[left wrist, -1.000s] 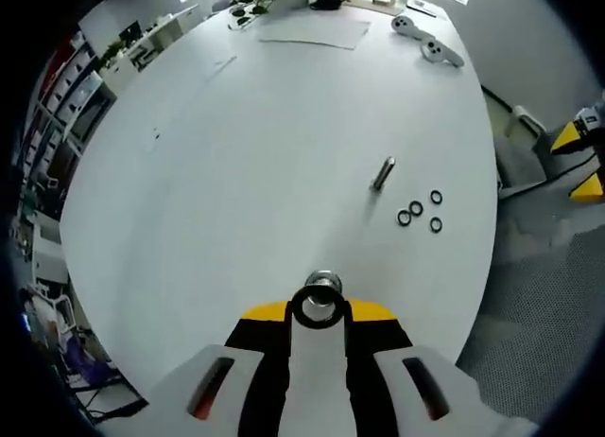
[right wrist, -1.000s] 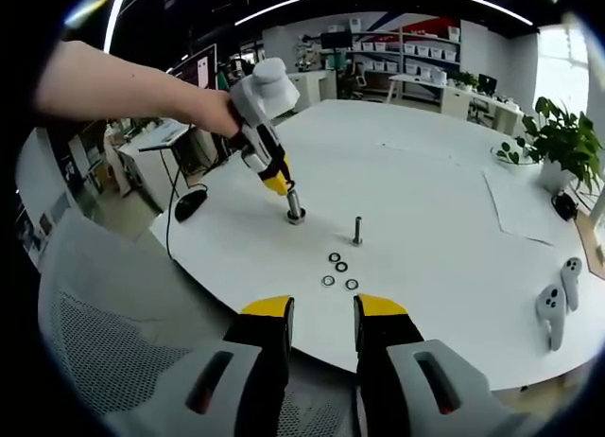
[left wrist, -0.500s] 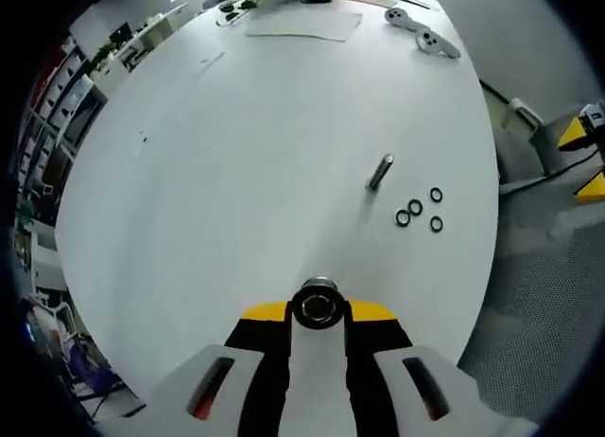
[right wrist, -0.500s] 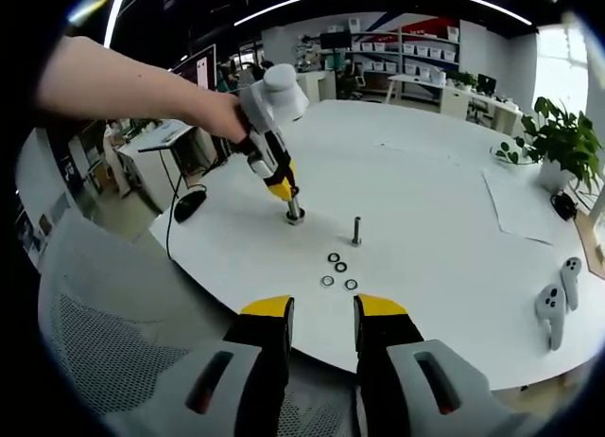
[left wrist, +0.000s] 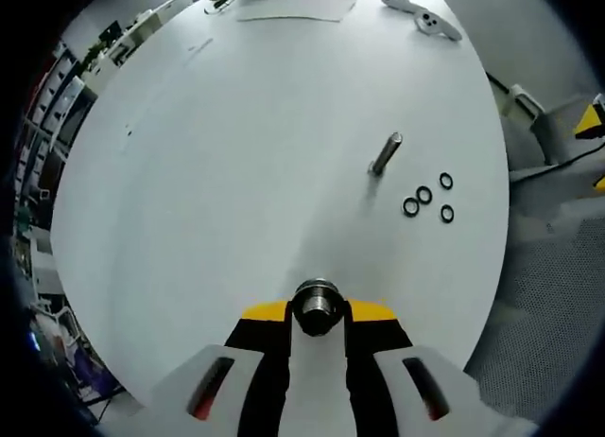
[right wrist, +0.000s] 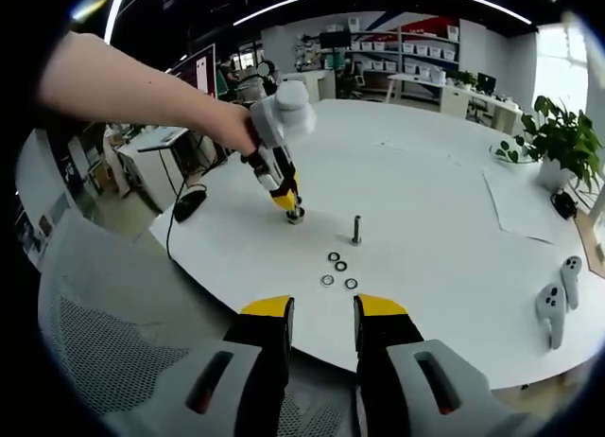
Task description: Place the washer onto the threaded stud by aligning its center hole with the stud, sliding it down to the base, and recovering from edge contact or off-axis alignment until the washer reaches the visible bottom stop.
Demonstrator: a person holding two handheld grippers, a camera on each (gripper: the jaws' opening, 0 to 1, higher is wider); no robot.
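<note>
Left gripper [left wrist: 317, 314] sits low over the stud [left wrist: 317, 303], jaws close on either side of its top. In the right gripper view the left gripper [right wrist: 288, 197] reaches nearly to the table [right wrist: 444, 219] at the stud [right wrist: 295, 214]. The washer itself cannot be made out between the jaws, so whether they grip it cannot be told. Three spare washers [left wrist: 425, 197] lie loose, just beside a second stud [left wrist: 385, 154]. Right gripper [right wrist: 321, 316] hangs off the table edge, jaws a little apart, holding nothing.

Risks:
- A tilted gripper could cock the washer on the threads and jam it short of the base.
- Releasing before it seats would leave it hung partway.
- Side load from the jaws could tip the stud.
</note>
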